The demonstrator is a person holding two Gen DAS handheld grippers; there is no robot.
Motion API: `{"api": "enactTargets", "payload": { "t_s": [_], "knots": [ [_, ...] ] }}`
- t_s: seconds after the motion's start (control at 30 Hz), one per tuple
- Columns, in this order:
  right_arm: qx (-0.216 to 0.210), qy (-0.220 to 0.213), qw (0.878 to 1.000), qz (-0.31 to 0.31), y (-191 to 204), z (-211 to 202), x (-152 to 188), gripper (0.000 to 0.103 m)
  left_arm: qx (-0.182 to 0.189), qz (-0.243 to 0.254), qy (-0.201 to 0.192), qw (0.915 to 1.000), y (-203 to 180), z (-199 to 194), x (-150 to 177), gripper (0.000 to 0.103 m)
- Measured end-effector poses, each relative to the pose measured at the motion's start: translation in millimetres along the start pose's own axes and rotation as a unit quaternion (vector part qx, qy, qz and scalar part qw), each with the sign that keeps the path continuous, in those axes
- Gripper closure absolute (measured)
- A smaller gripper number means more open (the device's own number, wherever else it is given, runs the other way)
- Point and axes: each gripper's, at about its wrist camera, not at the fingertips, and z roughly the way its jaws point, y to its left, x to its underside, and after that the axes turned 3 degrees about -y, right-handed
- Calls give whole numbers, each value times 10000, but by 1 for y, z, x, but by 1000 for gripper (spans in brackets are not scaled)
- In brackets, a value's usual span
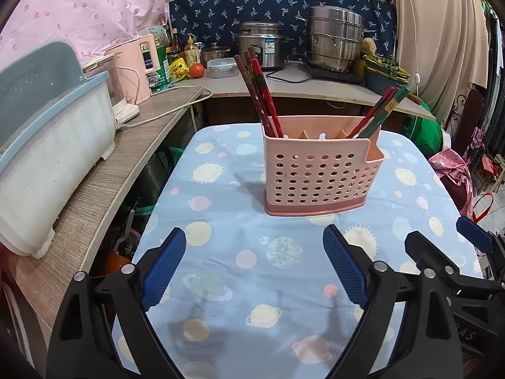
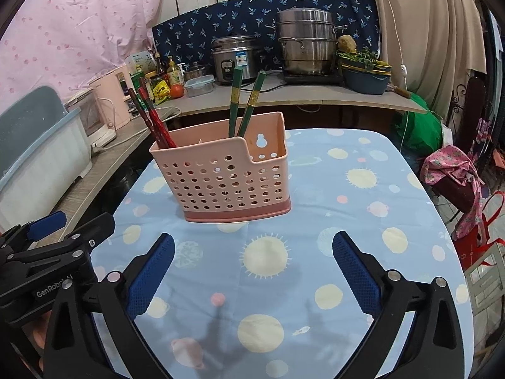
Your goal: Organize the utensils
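Holder: pink, perforated front, darker pink base. It stands upright on the table, about mid-width and toward the far half, ahead of both my grippers. Inside dividers split it into compartments, and a keyhole slot shows on the taller back wall in the right view.

Red chopsticks: a bundle in the holder's left end compartment, leaning left and away, tips up above the rim.

Green chopsticks: a pair in the right end compartment, leaning right. In the left view a red stick seems to lean with them; I cannot tell for sure.

My left gripper: jaws wide apart, nothing between them, only cloth below. It sits short of the holder and is not touching it.

My right gripper: jaws spread wide, empty, also short of the holder, just beside my left one.

Table: covered by a light blue cloth printed with suns and planets.

Counter: wood-grain, running along the left and across the back. On it are:
- a white bin with blue rim at the near left
- a pink kettle
- bottles and packets
- a tomato
- a clear lidded box
- a rice cooker
- a stacked steel steamer
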Motion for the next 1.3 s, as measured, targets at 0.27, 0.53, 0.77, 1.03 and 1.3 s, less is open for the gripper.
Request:
{"api": "enactTargets", "payload": {
  "t_s": [0.27, 0.53, 0.77, 1.03, 1.3],
  "knots": [
    [66, 57, 10000, 15, -2, 5, 1, 6, -57, -17, 14, 10000, 2, 3, 0, 12],
    [117, 129, 9998, -2, -2, 10, 1, 6, -130, -47, 21, 9999, 3, 8, -1, 10],
    [168, 166, 9997, -14, -2, 15, 1, 6, -238, 37, 3, 9997, 0, 11, -2, 9],
    [212, 162, 9996, -29, -3, 16, 0, 6, -353, 101, -43, 9993, -3, 13, -3, 9],
    [249, 161, 9996, -38, -5, 16, -1, 6, -335, 124, -33, 9994, -4, 14, -3, 9]
  ]
}}
